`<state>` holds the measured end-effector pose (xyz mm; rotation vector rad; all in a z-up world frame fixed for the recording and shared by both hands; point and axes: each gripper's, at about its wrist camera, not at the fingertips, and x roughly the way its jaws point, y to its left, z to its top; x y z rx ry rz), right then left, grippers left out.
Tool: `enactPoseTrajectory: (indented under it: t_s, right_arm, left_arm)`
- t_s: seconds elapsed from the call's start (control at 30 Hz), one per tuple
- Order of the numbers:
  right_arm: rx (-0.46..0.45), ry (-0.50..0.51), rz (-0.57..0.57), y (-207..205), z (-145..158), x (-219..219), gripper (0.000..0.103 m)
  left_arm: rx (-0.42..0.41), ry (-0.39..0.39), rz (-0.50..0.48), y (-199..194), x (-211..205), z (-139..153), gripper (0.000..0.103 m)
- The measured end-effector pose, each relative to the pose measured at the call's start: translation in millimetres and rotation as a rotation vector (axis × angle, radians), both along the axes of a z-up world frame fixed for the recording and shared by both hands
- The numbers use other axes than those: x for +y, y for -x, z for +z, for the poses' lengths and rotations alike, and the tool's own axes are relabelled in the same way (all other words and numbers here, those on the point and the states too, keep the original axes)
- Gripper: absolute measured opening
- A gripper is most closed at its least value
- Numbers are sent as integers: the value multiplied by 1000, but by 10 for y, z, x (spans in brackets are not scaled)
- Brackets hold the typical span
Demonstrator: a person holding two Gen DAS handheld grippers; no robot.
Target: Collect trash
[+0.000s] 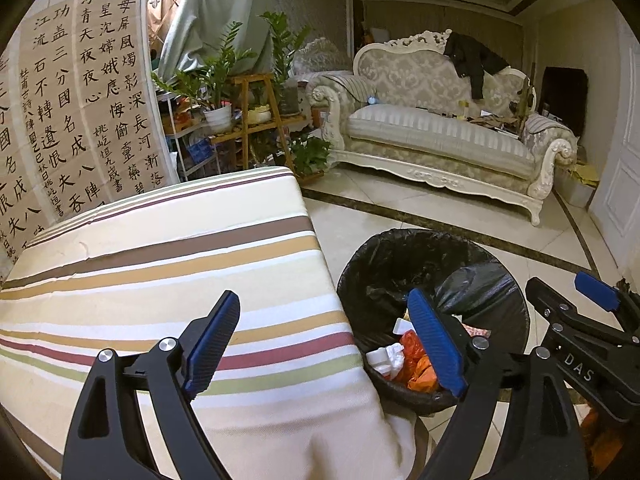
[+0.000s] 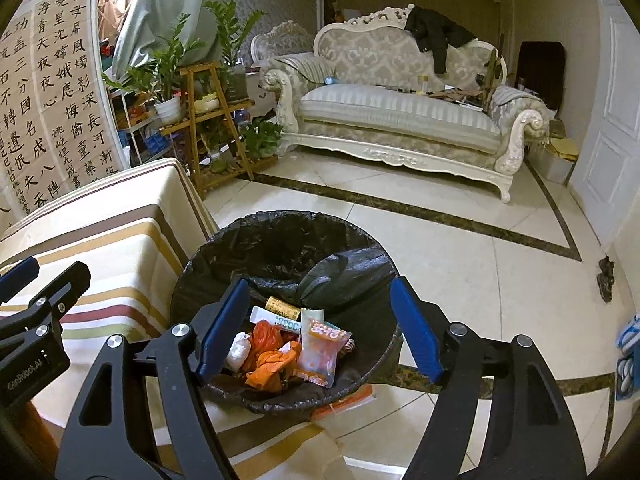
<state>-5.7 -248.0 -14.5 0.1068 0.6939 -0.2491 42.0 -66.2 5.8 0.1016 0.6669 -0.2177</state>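
A round bin lined with a black bag (image 2: 280, 236) stands on the tiled floor beside the table. It holds orange wrappers (image 2: 272, 356), a clear snack packet (image 2: 322, 354), crumpled white paper (image 2: 239, 351) and a yellowish tube (image 2: 282, 307). My right gripper (image 2: 320, 292) hangs open above the bin with nothing between its blue pads. My left gripper (image 1: 324, 308) is open and empty too. It straddles the edge of the striped tablecloth (image 1: 180, 264) and the bin (image 1: 400, 256). Each gripper shows at the edge of the other's view.
A flat orange packet (image 2: 348, 400) pokes out from under the bin. A pale sofa (image 2: 400, 116) with a black jacket stands at the far wall, a wooden plant stand (image 2: 212, 120) to its left. Calligraphy sheets (image 1: 80, 112) hang behind the table. A white door (image 2: 608, 128) is on the right.
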Motion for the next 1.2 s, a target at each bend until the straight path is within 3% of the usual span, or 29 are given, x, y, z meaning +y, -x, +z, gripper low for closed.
enactPoseTrajectory:
  t_s: [1.2]
  right_arm:
    - [-12, 22, 0, 83, 35, 51, 72]
  left_arm:
    - [-10, 11, 15, 60, 57, 21, 84]
